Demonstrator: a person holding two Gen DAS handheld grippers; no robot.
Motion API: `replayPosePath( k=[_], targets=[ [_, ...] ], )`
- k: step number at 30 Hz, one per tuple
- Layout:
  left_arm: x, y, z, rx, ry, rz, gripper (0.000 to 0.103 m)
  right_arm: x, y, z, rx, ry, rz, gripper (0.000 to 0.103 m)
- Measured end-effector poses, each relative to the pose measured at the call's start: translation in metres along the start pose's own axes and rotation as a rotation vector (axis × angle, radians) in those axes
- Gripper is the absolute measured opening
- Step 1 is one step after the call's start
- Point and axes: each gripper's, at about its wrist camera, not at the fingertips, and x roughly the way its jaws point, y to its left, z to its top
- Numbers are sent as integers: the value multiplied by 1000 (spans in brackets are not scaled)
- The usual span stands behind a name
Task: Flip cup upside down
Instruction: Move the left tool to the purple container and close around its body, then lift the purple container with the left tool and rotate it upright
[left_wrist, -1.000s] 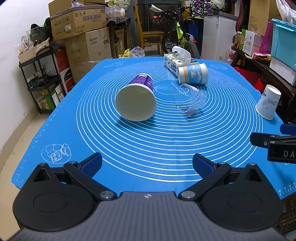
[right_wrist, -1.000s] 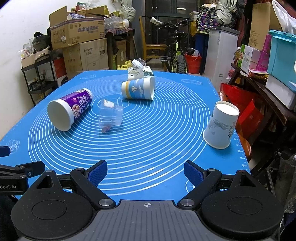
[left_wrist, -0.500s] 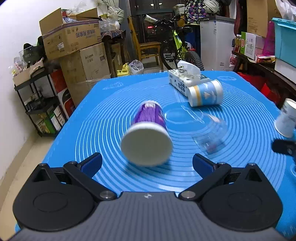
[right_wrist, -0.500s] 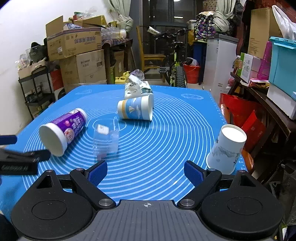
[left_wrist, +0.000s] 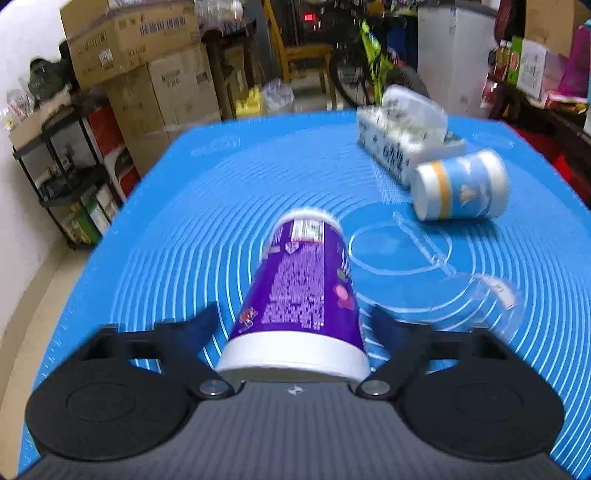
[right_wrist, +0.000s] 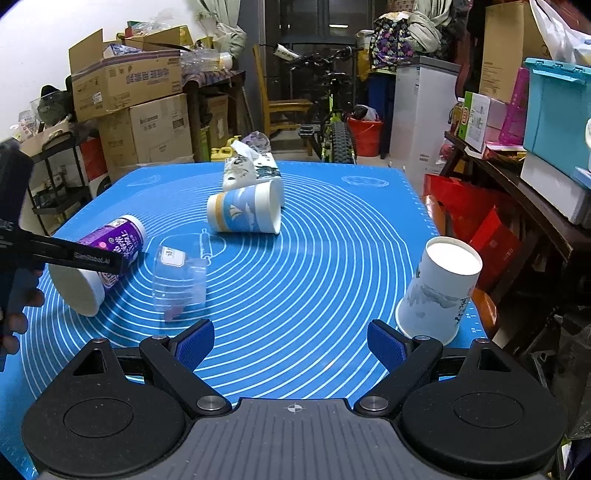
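A purple cup (left_wrist: 299, 295) with a white rim lies on its side on the blue mat (left_wrist: 184, 221), its wide end toward the left wrist camera. My left gripper (left_wrist: 295, 325) is open with its fingers on either side of the cup, apart from it. The cup (right_wrist: 110, 243) and a left finger (right_wrist: 74, 254) also show in the right wrist view. My right gripper (right_wrist: 291, 343) is open and empty over the mat's near edge. A white paper cup (right_wrist: 439, 288) stands upside down at the right edge.
A blue-and-white cup (left_wrist: 461, 192) lies on its side beside a tissue pack (left_wrist: 402, 144). A clear plastic cup (right_wrist: 181, 277) lies on its side mid-mat. Boxes, shelves, a bicycle and crates surround the table.
My left gripper has moved forward and lower until the purple cup lies between its open fingers. My right gripper has barely moved.
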Motion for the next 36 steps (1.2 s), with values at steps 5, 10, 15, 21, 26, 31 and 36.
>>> replayPosePath(
  k=[5, 10, 15, 21, 26, 31, 36],
  targets=[
    [-3, 5, -4, -12, 7, 6, 74, 4, -1, -1, 7, 8, 2, 91],
    [-30, 5, -13, -16, -18, -14, 73, 2, -1, 0, 7, 1, 11, 91],
    [-73, -7, -33, 13, -57, -52, 73, -4, -1, -1, 6, -6, 15, 91],
    [-107, -30, -62, 11, -72, -130, 73, -12, -1, -7, 9, 1, 19, 91],
    [-112, -52, -78, 19, -36, -167, 73, -21, -4, -13, 9, 7, 14, 91],
    [-107, -65, -87, -1, -13, -184, 73, -28, -10, -19, 10, 18, -2, 91],
    [-101, -72, -91, -3, 1, -181, 74, -30, -17, -22, 17, 25, -12, 91]
  ],
)
